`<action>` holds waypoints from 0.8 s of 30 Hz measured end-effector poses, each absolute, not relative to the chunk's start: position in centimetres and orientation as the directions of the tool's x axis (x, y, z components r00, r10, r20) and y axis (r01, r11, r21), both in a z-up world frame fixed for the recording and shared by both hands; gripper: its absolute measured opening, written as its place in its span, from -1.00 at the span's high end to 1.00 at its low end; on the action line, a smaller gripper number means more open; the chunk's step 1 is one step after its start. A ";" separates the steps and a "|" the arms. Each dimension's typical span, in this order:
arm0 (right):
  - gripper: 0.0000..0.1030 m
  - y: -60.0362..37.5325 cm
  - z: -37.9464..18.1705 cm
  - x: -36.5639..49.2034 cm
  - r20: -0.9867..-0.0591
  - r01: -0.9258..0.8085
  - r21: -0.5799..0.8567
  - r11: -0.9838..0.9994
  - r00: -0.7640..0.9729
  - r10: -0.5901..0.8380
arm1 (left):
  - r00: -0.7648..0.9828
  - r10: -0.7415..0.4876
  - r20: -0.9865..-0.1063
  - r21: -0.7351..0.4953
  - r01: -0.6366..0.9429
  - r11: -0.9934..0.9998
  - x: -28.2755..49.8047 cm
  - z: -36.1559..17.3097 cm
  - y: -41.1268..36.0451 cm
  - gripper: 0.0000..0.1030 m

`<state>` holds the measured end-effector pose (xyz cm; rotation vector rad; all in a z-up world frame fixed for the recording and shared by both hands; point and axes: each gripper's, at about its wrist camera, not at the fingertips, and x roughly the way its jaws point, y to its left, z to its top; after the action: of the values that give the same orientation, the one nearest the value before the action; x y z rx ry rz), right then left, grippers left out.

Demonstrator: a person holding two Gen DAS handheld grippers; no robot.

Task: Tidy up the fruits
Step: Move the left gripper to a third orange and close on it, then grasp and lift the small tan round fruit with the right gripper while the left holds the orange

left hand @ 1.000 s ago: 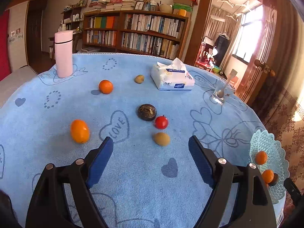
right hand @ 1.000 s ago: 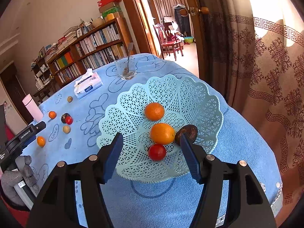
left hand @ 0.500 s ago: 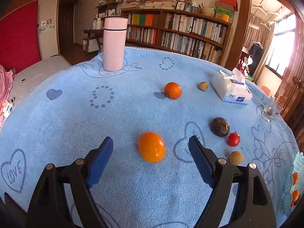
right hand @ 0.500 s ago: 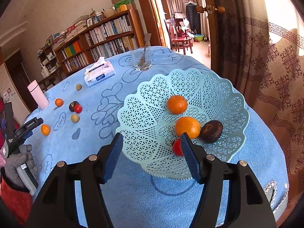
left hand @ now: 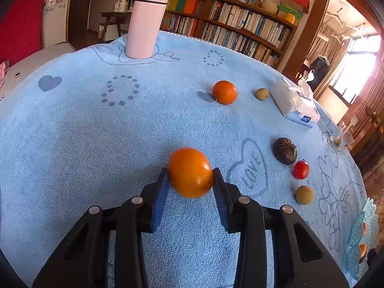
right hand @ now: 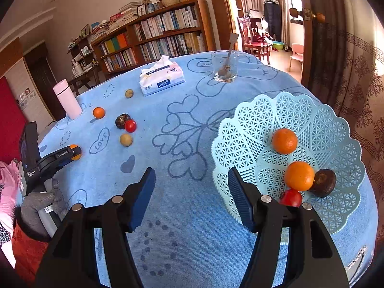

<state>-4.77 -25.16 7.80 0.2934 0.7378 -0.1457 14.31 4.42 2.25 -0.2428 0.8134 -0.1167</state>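
Note:
My left gripper (left hand: 189, 175) is shut on an orange (left hand: 190, 172) on the blue cloth; from the right wrist view this gripper (right hand: 72, 152) shows at the table's left edge. Loose on the cloth lie another orange (left hand: 224, 92), two small tan fruits (left hand: 304, 194) (left hand: 261, 94), a dark round fruit (left hand: 285, 150) and a red tomato (left hand: 300, 170). My right gripper (right hand: 190, 187) is open and empty, just left of the pale blue lattice basket (right hand: 240, 134), which holds two oranges (right hand: 284, 141) (right hand: 299, 176), a tomato (right hand: 290, 198) and a dark fruit (right hand: 322, 183).
A pink flask (left hand: 147, 21) stands at the back left of the round table. A tissue pack (left hand: 297, 106) and a glass with a spoon (right hand: 224, 68) stand at the far side. A bookshelf (left hand: 228, 24) and a curtain (right hand: 355, 72) lie beyond.
My left gripper swung left from the tan fruit to the orange, moved in and shut on it. My right gripper drew back leftward from over the basket, still open.

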 end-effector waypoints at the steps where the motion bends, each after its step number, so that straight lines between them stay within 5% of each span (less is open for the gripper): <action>1: -0.25 -24.6 8.0 -3.9 -0.681 0.208 0.205 0.956 0.732 -0.013 | 0.688 -0.193 -0.700 -0.263 0.003 0.965 14.2 2.3 4.6 0.28; 15: -0.25 -18.2 11.0 16.5 -0.732 0.001 0.349 0.937 0.624 0.272 | 0.737 -0.106 -0.667 -0.248 -0.085 0.965 13.1 2.6 5.5 0.28; 24: -0.18 -16.3 8.2 28.1 -0.781 0.058 0.360 0.931 0.564 0.268 | 0.744 -0.091 -0.662 -0.232 -0.088 0.969 12.8 2.5 5.3 0.28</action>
<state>28.07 -16.30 8.20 0.3676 0.9697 0.1269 12.81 5.29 2.54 -0.2571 0.7338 -0.0013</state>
